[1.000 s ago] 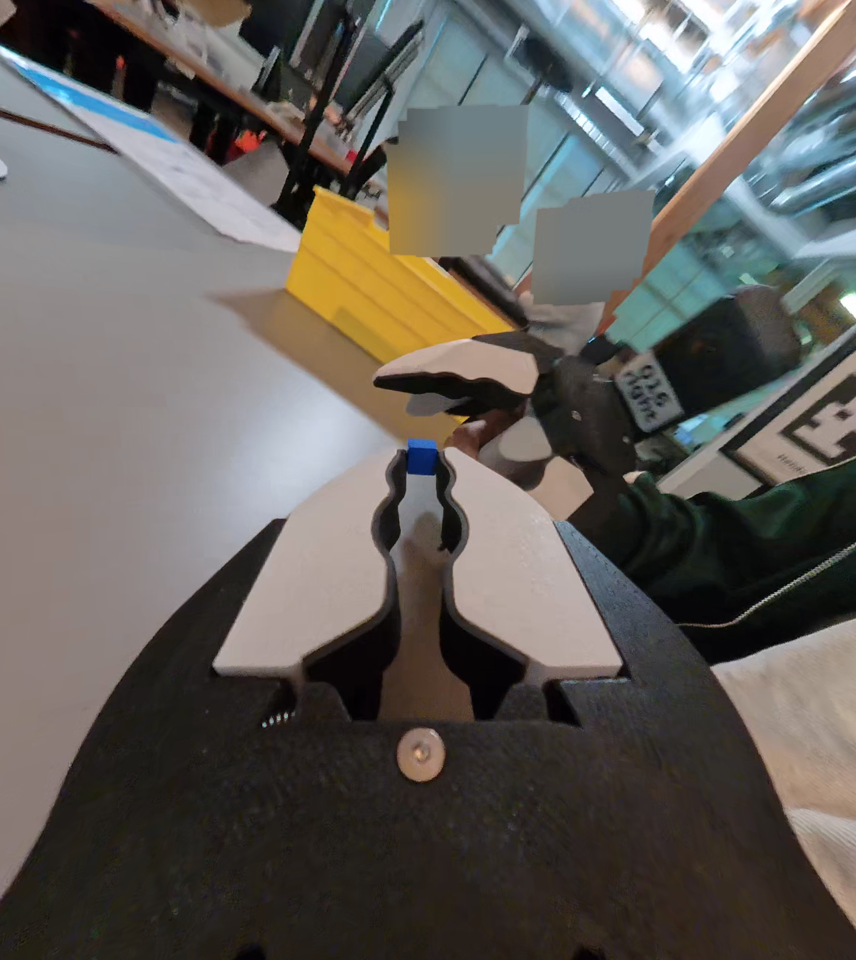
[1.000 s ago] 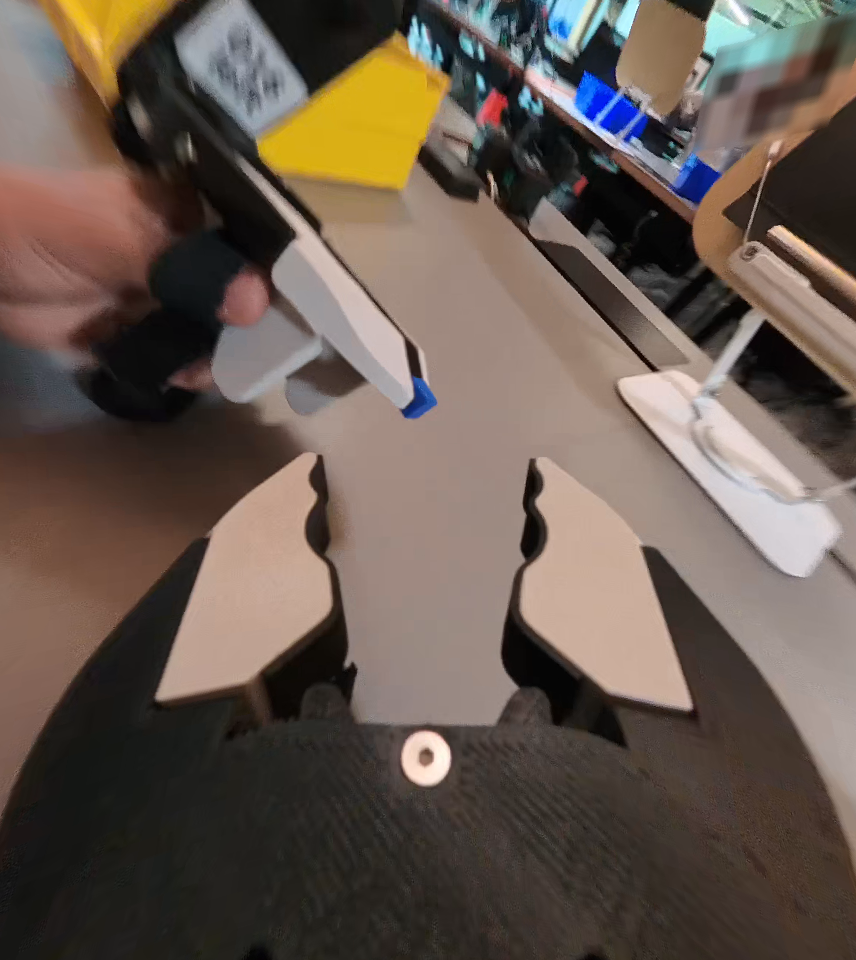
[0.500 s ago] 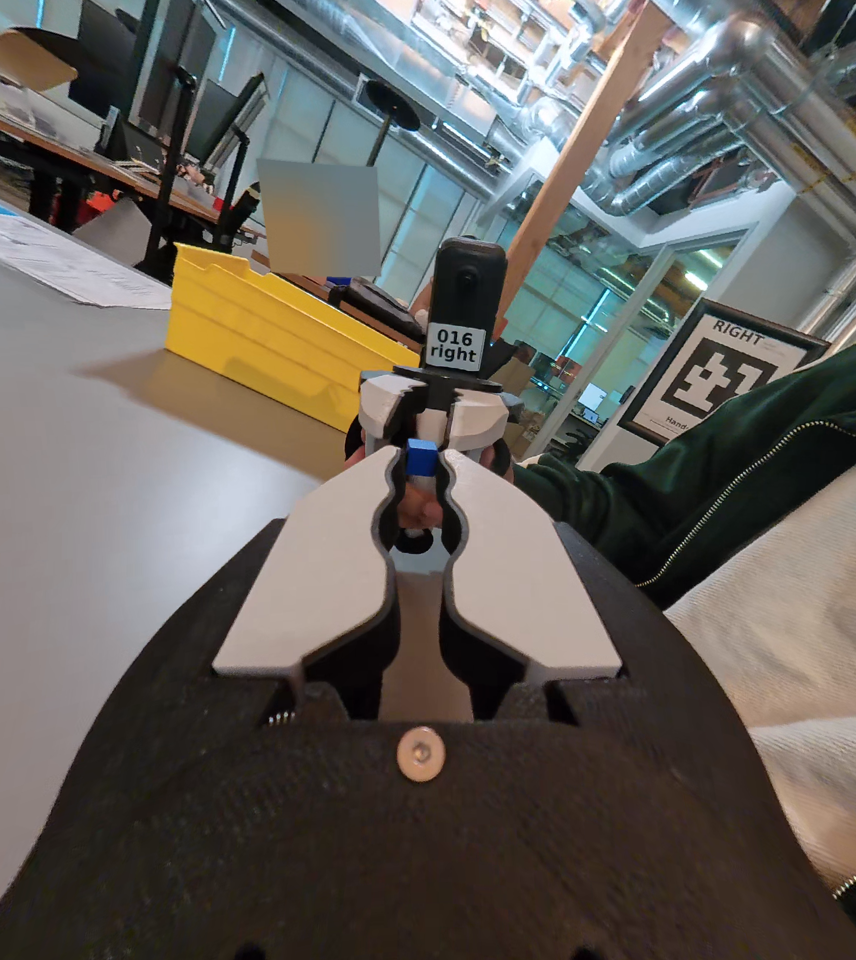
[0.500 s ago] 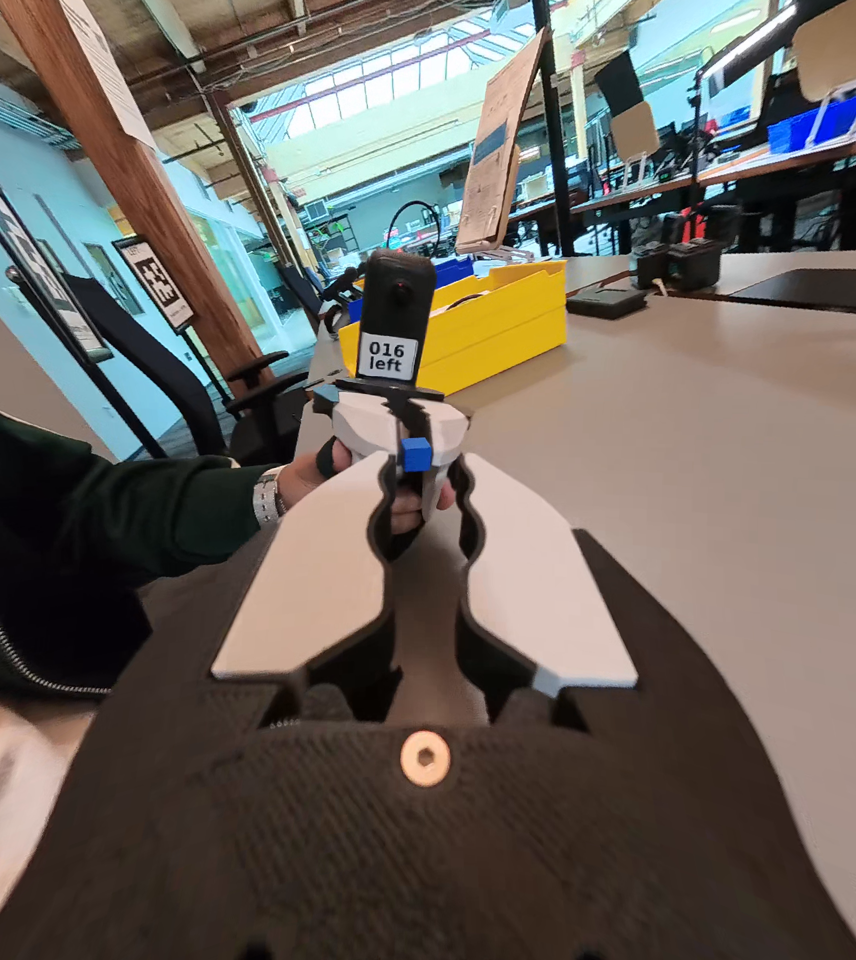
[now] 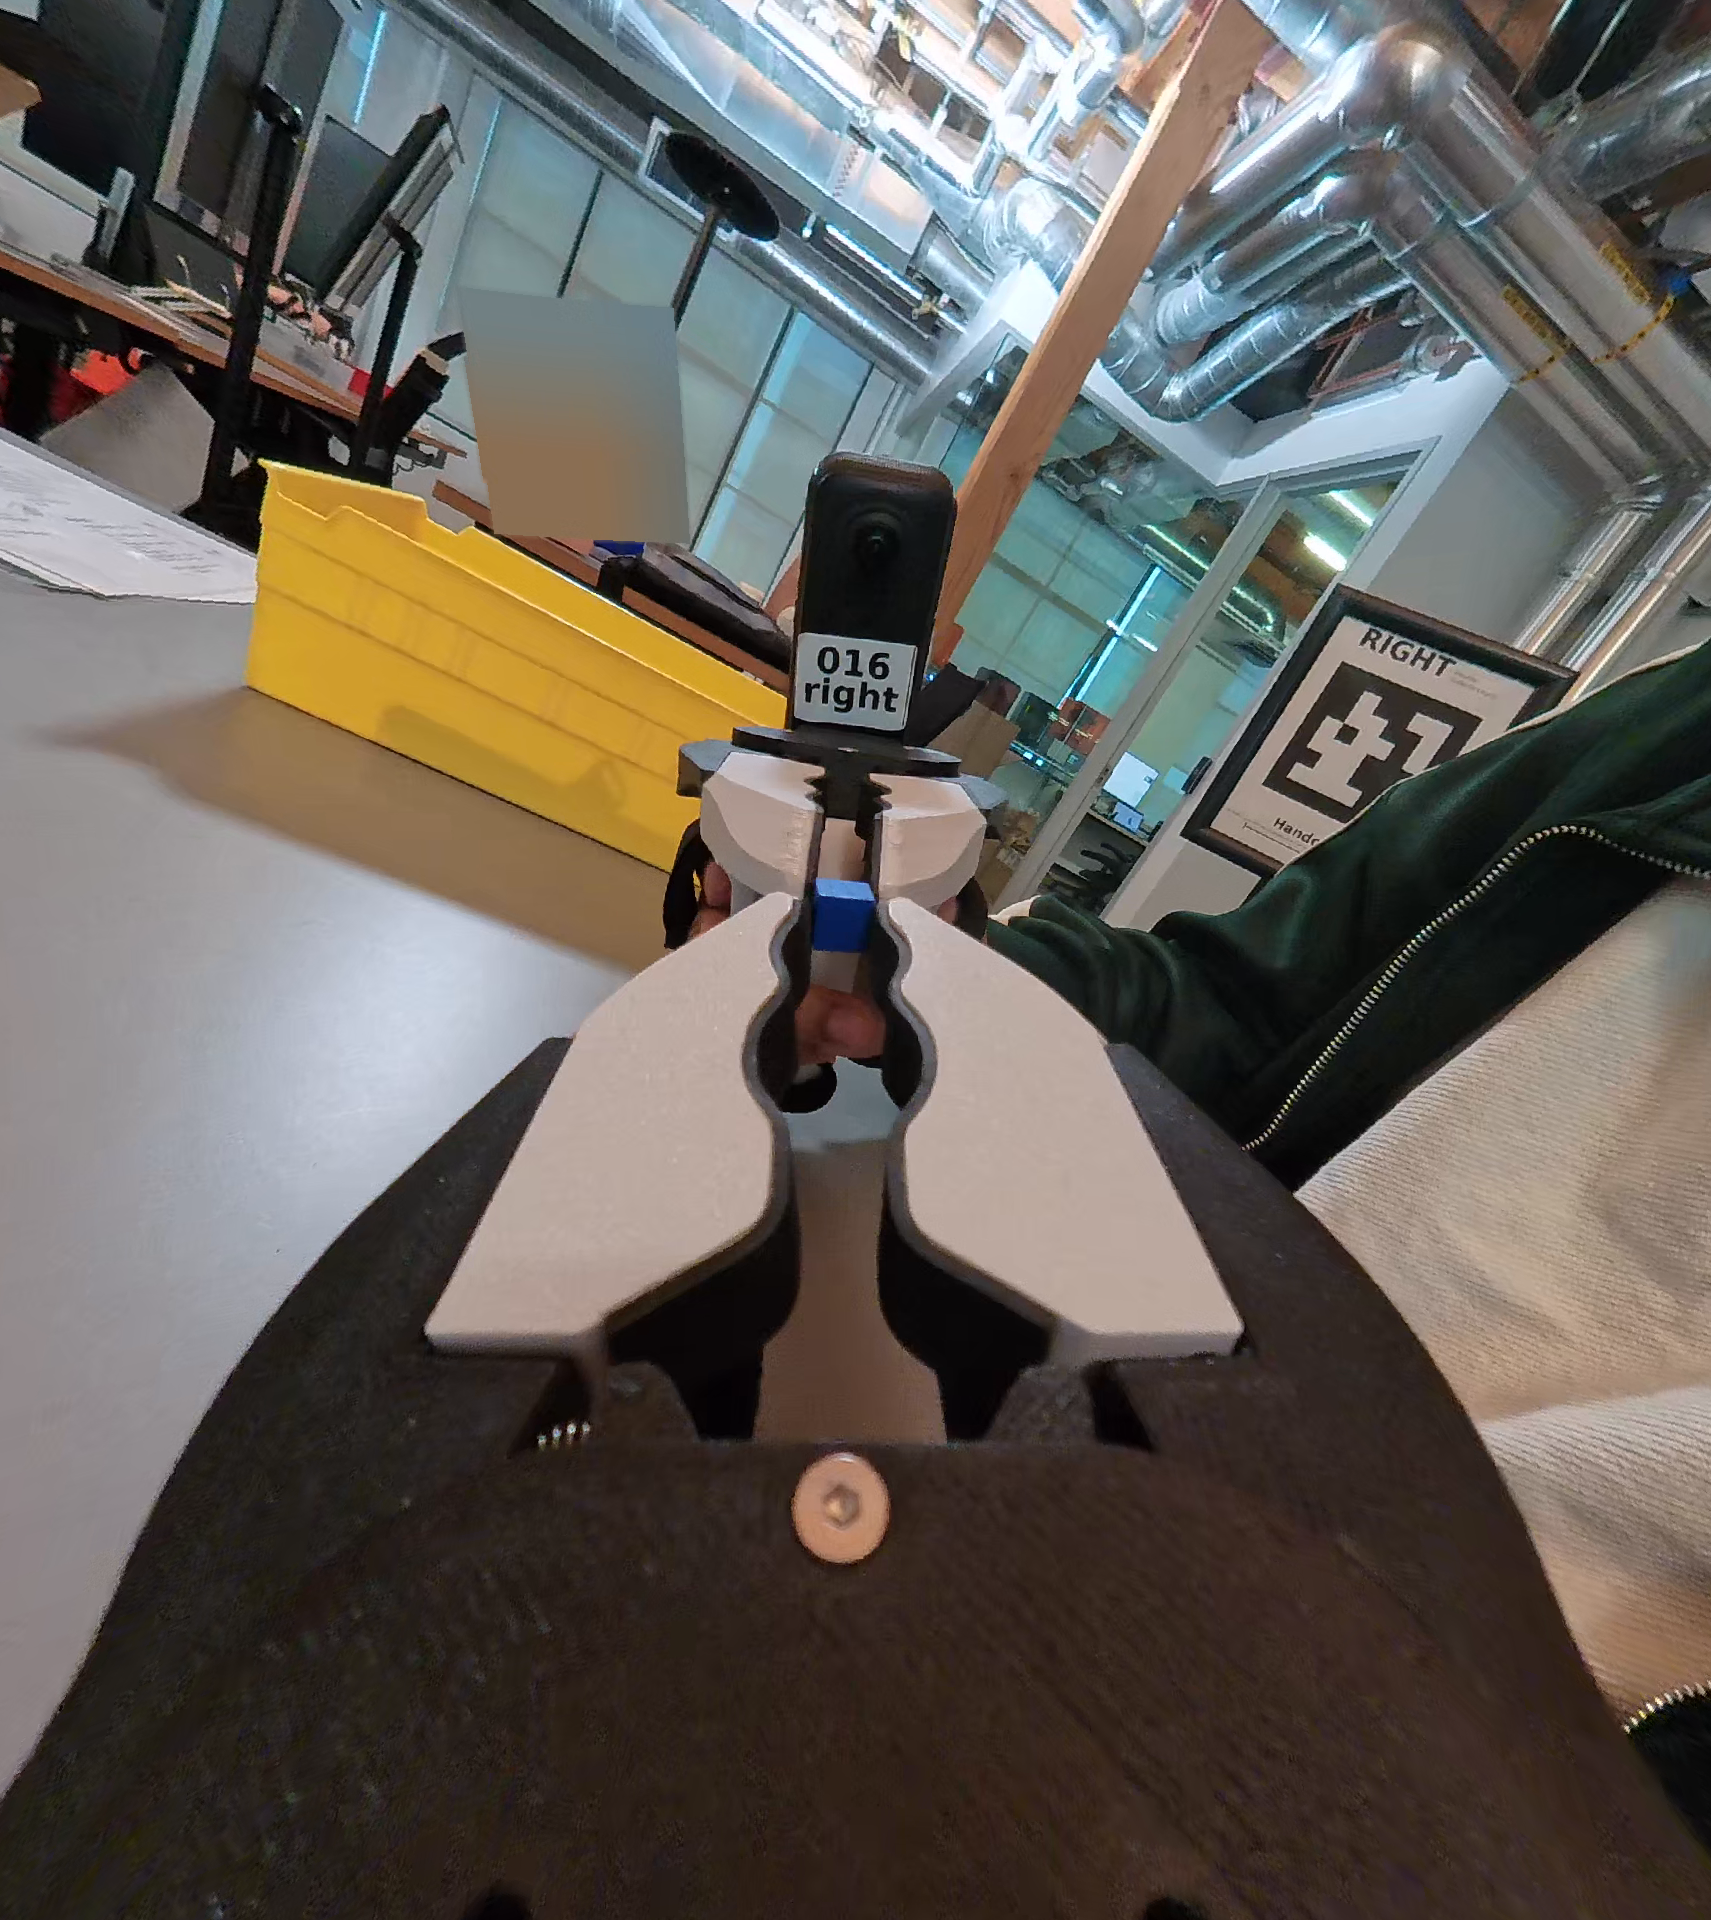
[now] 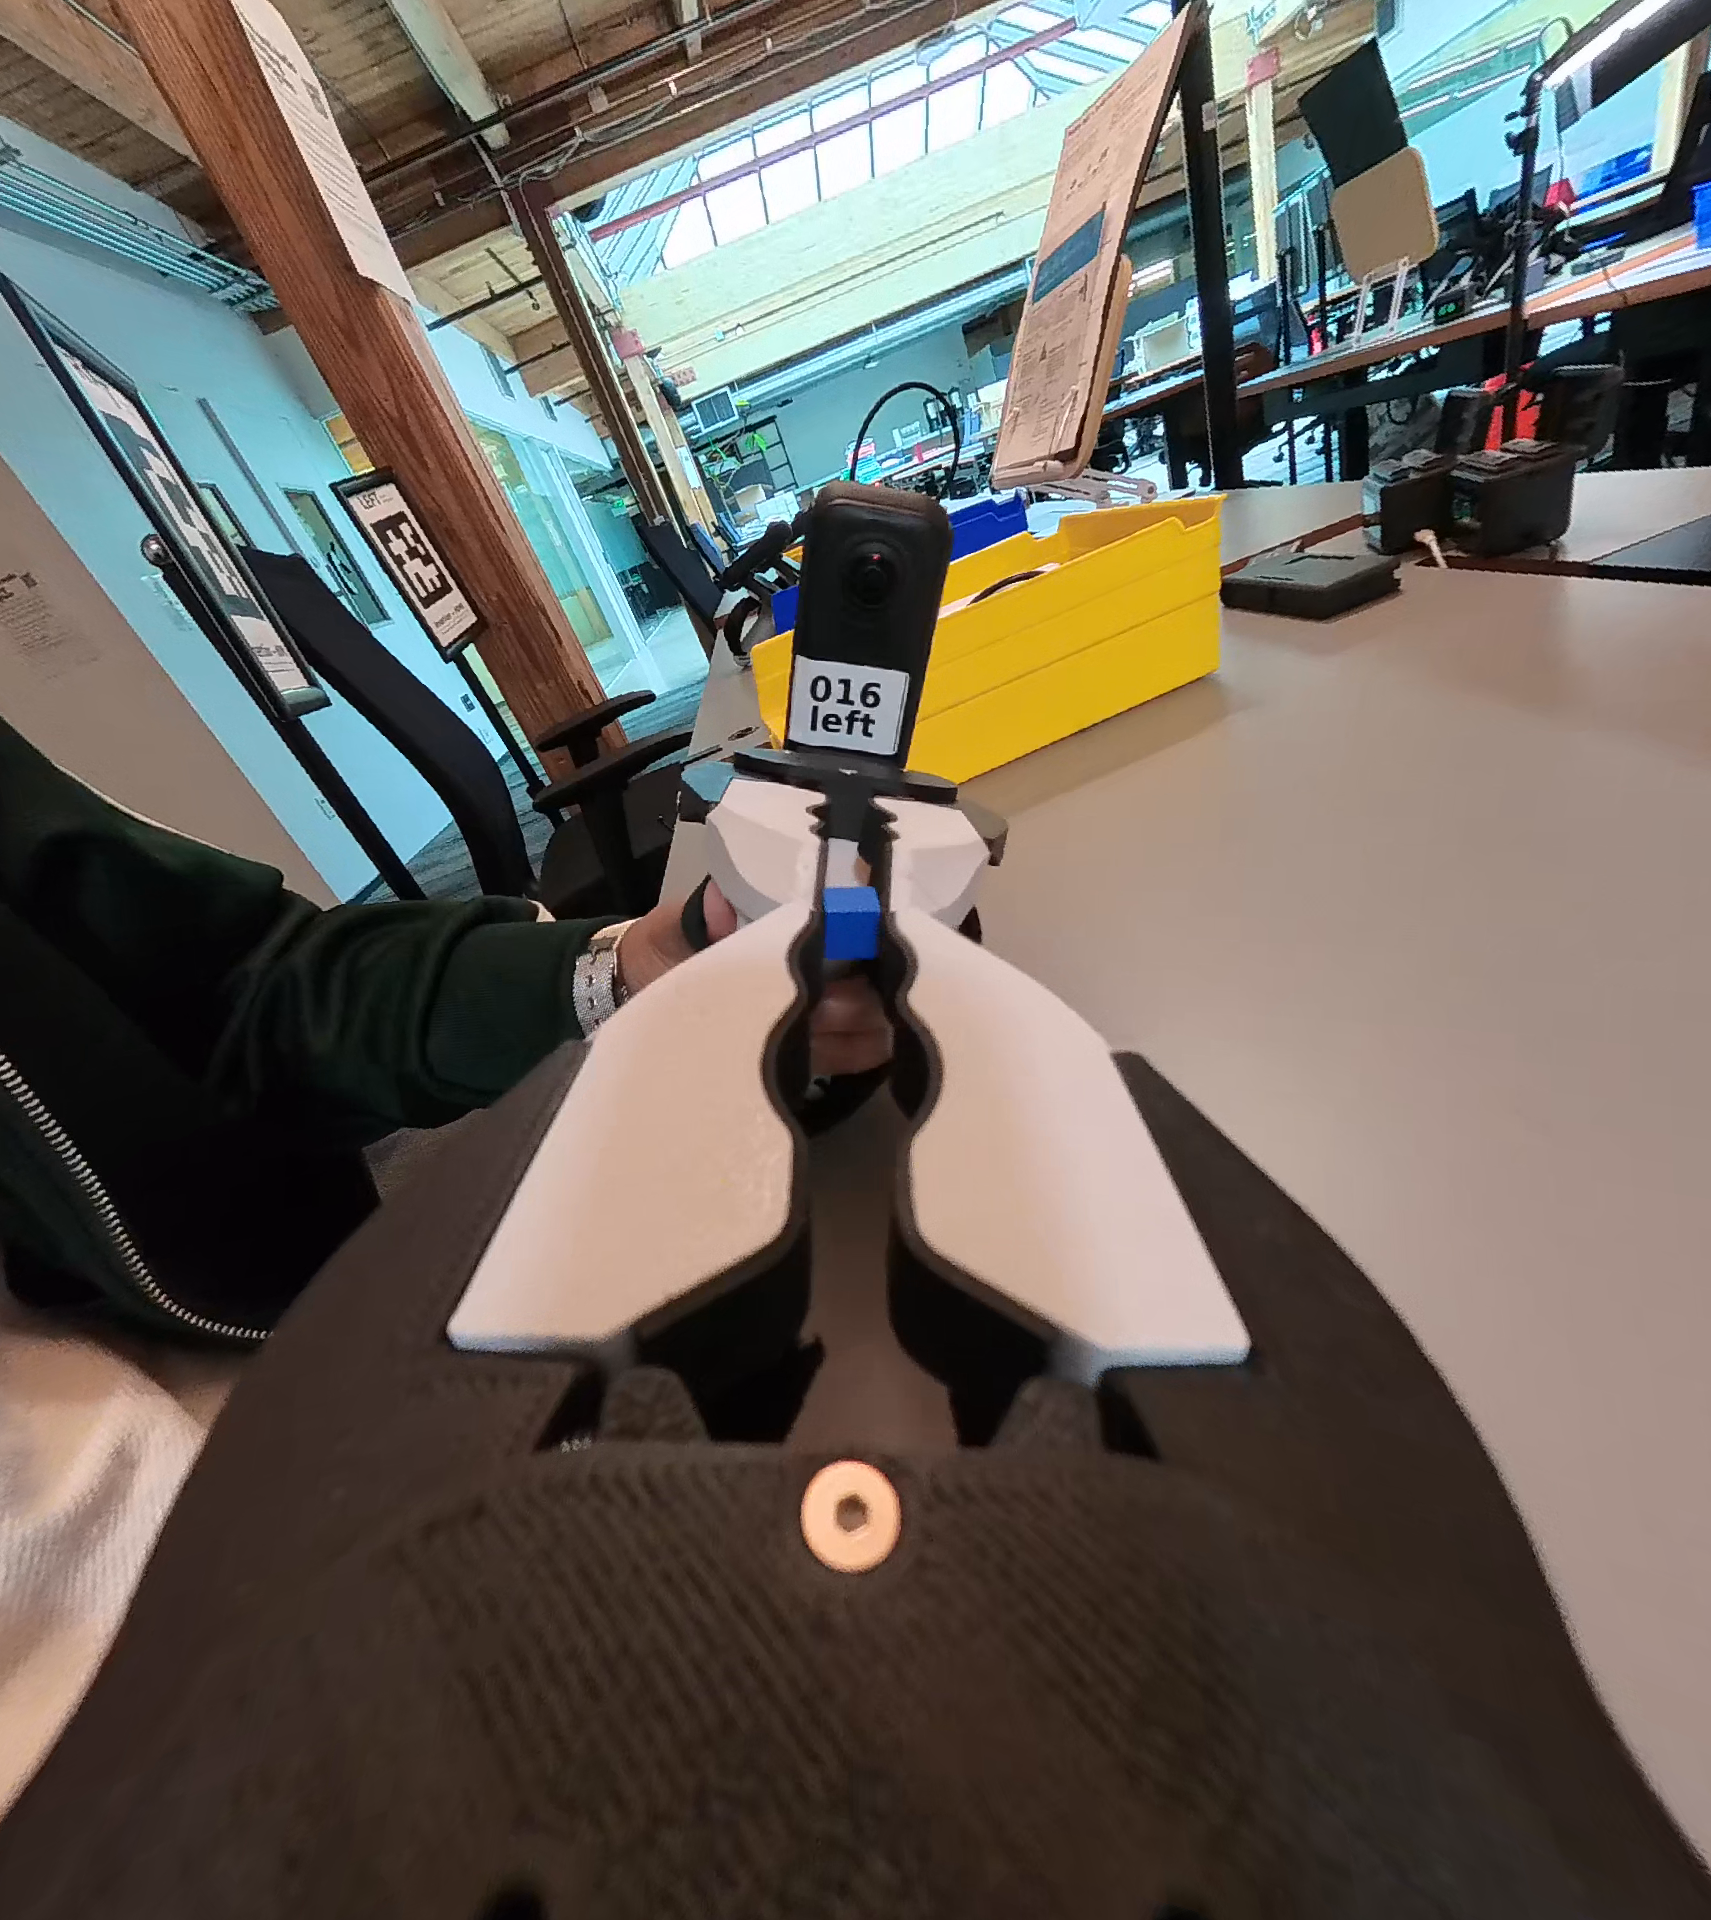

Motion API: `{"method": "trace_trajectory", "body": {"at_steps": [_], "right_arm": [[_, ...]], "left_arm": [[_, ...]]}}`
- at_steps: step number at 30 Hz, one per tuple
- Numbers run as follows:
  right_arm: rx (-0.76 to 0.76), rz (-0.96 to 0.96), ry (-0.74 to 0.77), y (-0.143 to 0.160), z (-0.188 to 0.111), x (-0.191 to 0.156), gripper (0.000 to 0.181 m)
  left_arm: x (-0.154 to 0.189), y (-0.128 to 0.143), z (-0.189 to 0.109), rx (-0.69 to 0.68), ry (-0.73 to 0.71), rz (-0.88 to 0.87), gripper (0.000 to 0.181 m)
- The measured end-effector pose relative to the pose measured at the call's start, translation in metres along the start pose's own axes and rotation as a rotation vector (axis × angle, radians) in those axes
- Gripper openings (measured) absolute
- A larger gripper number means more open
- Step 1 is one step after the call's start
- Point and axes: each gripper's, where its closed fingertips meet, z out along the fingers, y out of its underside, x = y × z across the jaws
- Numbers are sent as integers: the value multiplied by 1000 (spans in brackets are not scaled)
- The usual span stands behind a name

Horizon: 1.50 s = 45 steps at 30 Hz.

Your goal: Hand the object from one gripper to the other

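Note:
A small blue cube [image 5: 843, 927] sits between the tips of my left gripper [image 5: 843, 935], whose white fingers are shut on it above the grey table [image 5: 155, 987]. The right gripper faces it head-on, tip to tip, with its black camera [image 5: 877, 561] upright. In the right wrist view the same cube [image 6: 851, 925] is pinched between the fingertips of my right gripper [image 6: 851, 935], which is shut on it. The left gripper's black camera [image 6: 866, 592] stands just behind the cube. Both grippers grip the cube at once.
A yellow bin [image 5: 477, 644] stands on the table behind the grippers, also in the right wrist view [image 6: 1059, 623]. Black devices [image 6: 1308, 592] lie at the far right of the table. The person's green sleeves [image 5: 1350, 987] reach in from the near side. An office chair [image 6: 477, 748] stands off the table's end. The grippers are tip to tip, or close to it.
The two grippers swung to face each other and came together tip to tip. The right gripper, open before, has narrowed and shut on the cube that the left gripper still holds.

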Motion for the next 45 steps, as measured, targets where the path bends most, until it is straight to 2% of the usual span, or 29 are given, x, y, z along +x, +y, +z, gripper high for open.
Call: {"method": "trace_trajectory", "body": {"at_steps": [7,19,22,25,30,34,36,40,45], "right_arm": [[-3,21,-10,-1,-1,-1,10],[58,107,-23,-9,-7,3,9],[86,188,-55,-11,-9,4,9],[98,332,-97,-9,-9,8,9],[86,539,-154,-3,-10,13,9],[37,623,-176,5,-9,13,9],[3,669,-183,12,-8,13,0],[15,725,-227,12,-8,10,0],[-13,650,-111,17,-9,22,0]], "left_arm": [[1,-1,1,15,10,-7,11],[-5,-1,-1,12,-49,30,24],[-5,-5,-3,23,-78,99,23],[-5,-9,-5,9,-147,237,29],[-10,1,-4,-135,-259,469,21],[-14,12,0,-213,-290,564,18],[-14,13,1,-224,-294,591,17],[-14,20,2,-271,-276,593,2],[-27,11,-9,-238,-345,535,0]]}}
